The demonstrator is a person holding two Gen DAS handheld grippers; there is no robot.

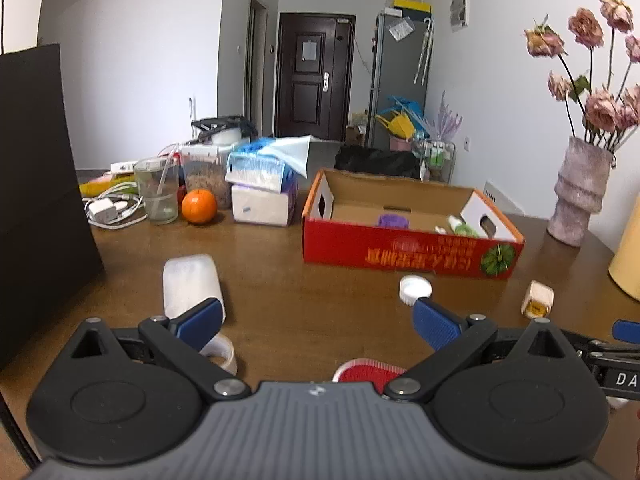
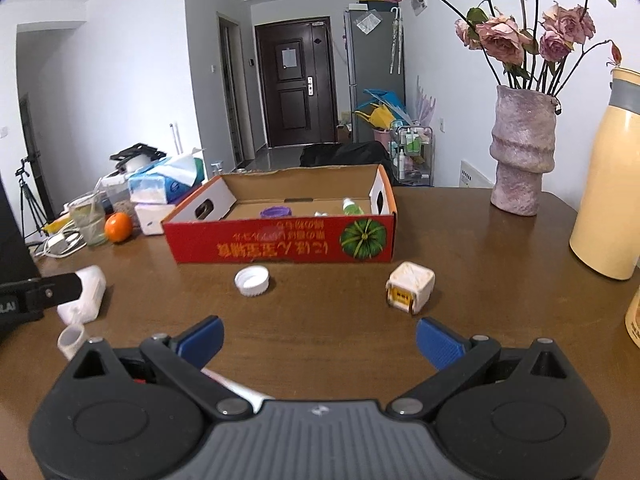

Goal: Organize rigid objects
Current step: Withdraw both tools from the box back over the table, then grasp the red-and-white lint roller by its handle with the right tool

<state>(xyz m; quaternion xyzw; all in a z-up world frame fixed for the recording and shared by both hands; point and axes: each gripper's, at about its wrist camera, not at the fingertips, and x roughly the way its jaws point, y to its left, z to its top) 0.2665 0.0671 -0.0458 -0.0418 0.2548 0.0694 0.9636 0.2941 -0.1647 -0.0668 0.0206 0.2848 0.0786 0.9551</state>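
A red cardboard box [image 1: 400, 252] [image 2: 280, 246] lies open on the brown table; inside are a purple lid [image 1: 393, 221] [image 2: 275, 212] and a green bottle [image 2: 352, 207]. In front of it lie a white cap [image 1: 415, 289] [image 2: 252, 279] and a small cream cube jar [image 1: 538, 299] [image 2: 410, 286]. A white bottle [image 1: 192, 286] [image 2: 86, 292] lies on its side at left, next to a white tape roll [image 1: 222, 354] [image 2: 72, 340]. A red brush [image 1: 368, 371] sits under my left gripper [image 1: 316, 322], which is open and empty. My right gripper [image 2: 320, 340] is open and empty, short of the cube jar.
An orange [image 1: 199, 206], a glass [image 1: 157, 190], tissue packs [image 1: 262, 184] and chargers crowd the far left. A black bag [image 1: 36, 200] stands at left. A pink vase [image 2: 522, 148] with roses and a cream thermos [image 2: 608, 176] stand at right.
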